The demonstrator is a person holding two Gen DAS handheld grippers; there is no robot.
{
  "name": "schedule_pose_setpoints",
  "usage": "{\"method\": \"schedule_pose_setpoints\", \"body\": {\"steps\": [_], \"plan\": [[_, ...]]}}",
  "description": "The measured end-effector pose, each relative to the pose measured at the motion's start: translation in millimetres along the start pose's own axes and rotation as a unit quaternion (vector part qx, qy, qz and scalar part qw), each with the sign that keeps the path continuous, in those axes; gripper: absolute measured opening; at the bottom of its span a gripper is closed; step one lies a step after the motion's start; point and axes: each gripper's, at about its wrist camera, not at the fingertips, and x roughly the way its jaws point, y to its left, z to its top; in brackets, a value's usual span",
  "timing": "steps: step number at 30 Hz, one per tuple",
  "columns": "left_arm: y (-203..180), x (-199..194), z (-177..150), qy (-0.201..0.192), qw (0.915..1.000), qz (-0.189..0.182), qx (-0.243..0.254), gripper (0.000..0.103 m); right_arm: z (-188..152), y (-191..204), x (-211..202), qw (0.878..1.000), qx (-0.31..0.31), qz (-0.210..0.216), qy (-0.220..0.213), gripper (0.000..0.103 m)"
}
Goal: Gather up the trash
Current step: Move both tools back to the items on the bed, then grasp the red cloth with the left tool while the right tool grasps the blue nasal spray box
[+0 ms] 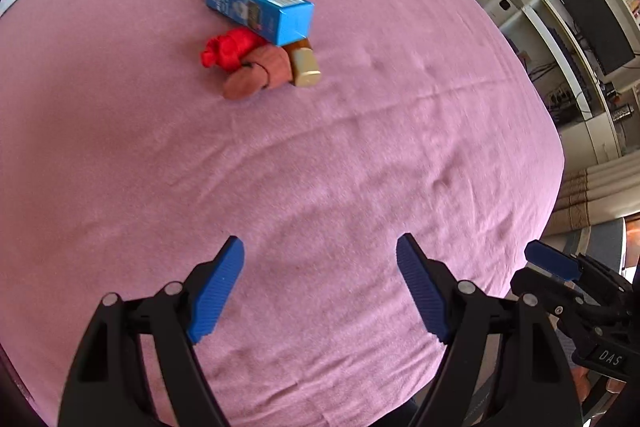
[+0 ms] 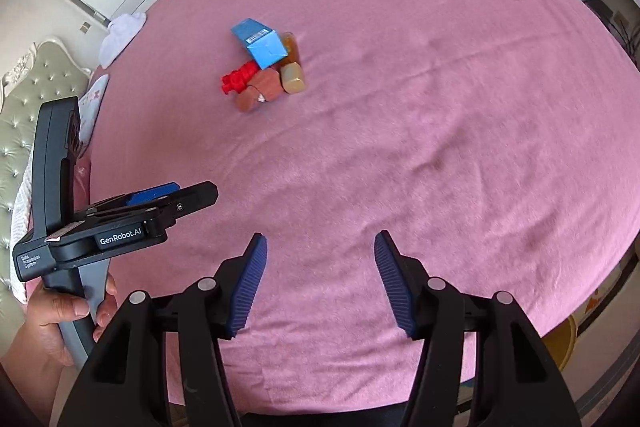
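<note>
A round table covered by a pink cloth (image 1: 360,155) fills both views, and all places below are given from the blue carton (image 1: 256,7) that lies on its side on that cloth, well toward the far part of the table. Against the near long side of the carton, a crumpled red item (image 1: 226,53) is seen, touching it. A brown rolled wrapper (image 1: 260,73) is pressed against the red item, on its side away from the carton. A small bottle with a beige cap (image 1: 305,67) is tucked partly under the carton's end, its cap pointing toward the cameras.

Well apart from the carton, over bare cloth near the table's edge, the left gripper (image 1: 320,287) is held with its jaws spread wide and nothing between them. The right gripper (image 2: 320,283) is likewise kept released and empty, at a narrower spread. In the right wrist view, the hand (image 2: 60,323) holding the left gripper's handle is seen.
</note>
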Motion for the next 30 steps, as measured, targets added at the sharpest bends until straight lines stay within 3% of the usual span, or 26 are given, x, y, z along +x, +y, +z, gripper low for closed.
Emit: {"method": "schedule_pose_setpoints", "body": {"steps": [9,18,30], "plan": [[51,8,52,-0.013,0.9986,0.013,-0.05,0.078,92,44,52,0.998,-0.064,0.019,0.018,0.055],[84,49,112,0.003,0.9972,0.013,-0.074,0.078,178,59,112,0.995,-0.088,0.021,0.034,0.055],[117,94,155,0.029,0.9974,0.009,-0.066,0.078,232,75,196,0.991,-0.113,-0.004,0.076,0.055]]}}
